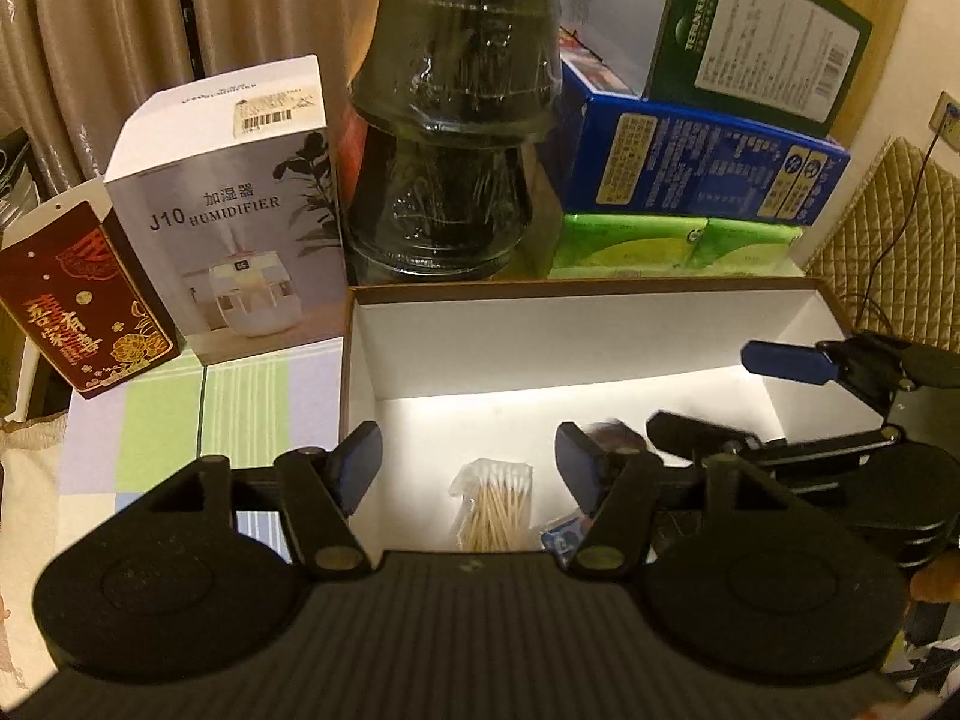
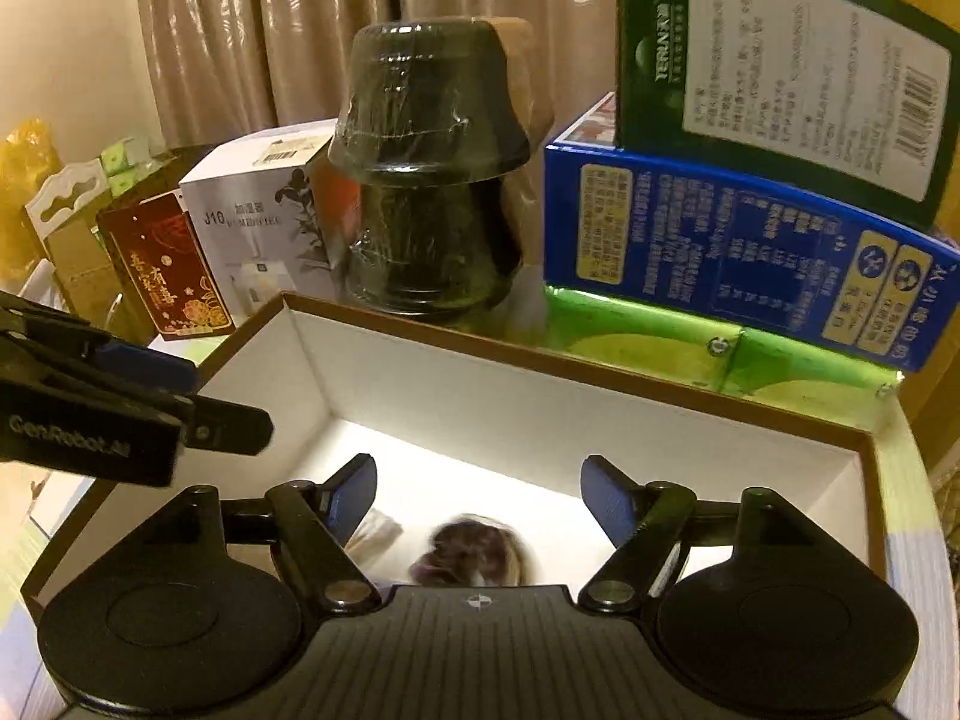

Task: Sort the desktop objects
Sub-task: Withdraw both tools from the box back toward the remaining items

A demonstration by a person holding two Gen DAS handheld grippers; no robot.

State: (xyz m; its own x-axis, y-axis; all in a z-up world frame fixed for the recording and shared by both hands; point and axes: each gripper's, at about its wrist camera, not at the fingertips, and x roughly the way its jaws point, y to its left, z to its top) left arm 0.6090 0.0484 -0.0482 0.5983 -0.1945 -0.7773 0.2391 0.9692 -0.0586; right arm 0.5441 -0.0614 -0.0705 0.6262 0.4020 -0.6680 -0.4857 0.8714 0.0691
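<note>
An open cardboard box (image 1: 540, 336), white inside with a brown rim, lies under both grippers. My left gripper (image 1: 468, 462) is open above its near left part, with nothing between its blue pads. Below it a clear pack of cotton swabs (image 1: 495, 504) lies on the box floor, and a small blue-and-white packet (image 1: 561, 537) lies beside it. My right gripper (image 2: 480, 489) is open over the same box (image 2: 540, 408). A blurred dark purple object (image 2: 474, 552) shows just below its spread fingers, untouched by the pads. Each gripper appears in the other's view: right gripper (image 1: 738, 396), left gripper (image 2: 198, 396).
Behind the box stand two stacked, plastic-wrapped black bowls (image 1: 450, 138), a white humidifier carton (image 1: 240, 222) and a red gift box (image 1: 84, 300) to the left. A blue carton (image 1: 702, 162), a green carton (image 1: 762, 30) and green tissue packs (image 1: 678, 240) are piled to the right. Curtains hang behind.
</note>
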